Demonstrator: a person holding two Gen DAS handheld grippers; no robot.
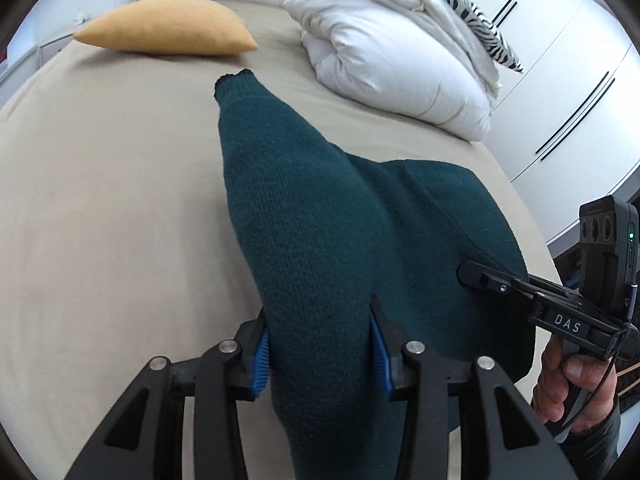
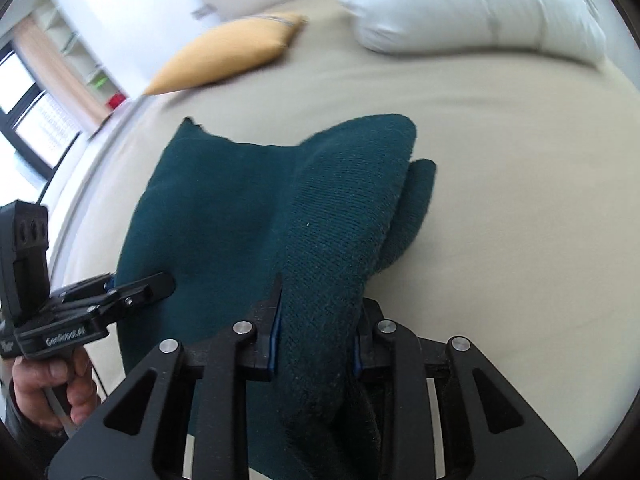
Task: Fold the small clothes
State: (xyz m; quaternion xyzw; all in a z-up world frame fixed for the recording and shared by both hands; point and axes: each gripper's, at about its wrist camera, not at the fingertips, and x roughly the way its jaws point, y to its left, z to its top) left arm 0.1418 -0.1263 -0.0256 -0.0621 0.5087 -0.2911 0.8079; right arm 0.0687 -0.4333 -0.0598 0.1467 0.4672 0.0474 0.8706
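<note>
A dark teal knitted garment [image 1: 288, 184] lies partly on the beige bed [image 1: 100, 200]. One long fold of it rises toward the left wrist camera, and my left gripper [image 1: 318, 314] is shut on that fold, blue pads [image 1: 261, 354] pressing both sides. From the right wrist, the same garment [image 2: 208, 208] spreads flat at the left and a bunched fold runs up into my right gripper [image 2: 320, 296], shut on it. Each gripper shows in the other's view: the right gripper [image 1: 476, 274] lies over the garment's right edge, the left gripper [image 2: 160, 282] over its left part.
A yellow cushion [image 1: 168, 26] and a heaped white duvet [image 1: 392, 64] with a zebra-print pillow [image 1: 472, 4] lie at the far end of the bed. White wardrobe doors [image 1: 580, 80] stand on the right. A person's hand [image 1: 568, 384] holds the right gripper's handle.
</note>
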